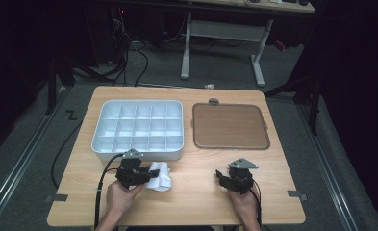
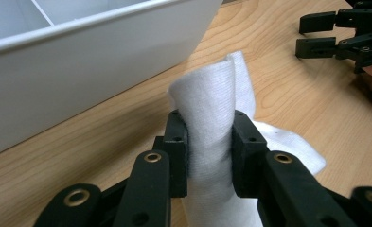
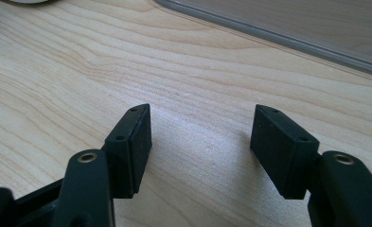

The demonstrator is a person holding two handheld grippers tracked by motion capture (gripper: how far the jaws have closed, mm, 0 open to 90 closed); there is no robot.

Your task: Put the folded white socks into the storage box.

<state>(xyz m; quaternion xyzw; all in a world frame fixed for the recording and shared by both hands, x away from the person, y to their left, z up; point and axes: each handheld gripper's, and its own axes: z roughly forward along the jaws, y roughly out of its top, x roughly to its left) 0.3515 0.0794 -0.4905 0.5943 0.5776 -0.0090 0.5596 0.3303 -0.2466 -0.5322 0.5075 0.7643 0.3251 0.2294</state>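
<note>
left gripper [image 2: 210, 156] clamped on a folded white cloth [image 2: 212, 104] at the table's [image 1: 196, 202] near edge, right gripper [image 3: 200, 151] beside it with jaws apart over bare wood, white compartment tray [image 1: 137, 129] just beyond the cloth, brown lid [image 1: 230, 126] farther right

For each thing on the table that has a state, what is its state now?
white cloth: pinched, bunched into an upright fold, one end lying on the table.
left gripper: shut on the cloth.
right gripper: open, nothing between the jaws.
white compartment tray: uncovered, compartments look empty.
brown lid: lying flat beside the tray.
</note>
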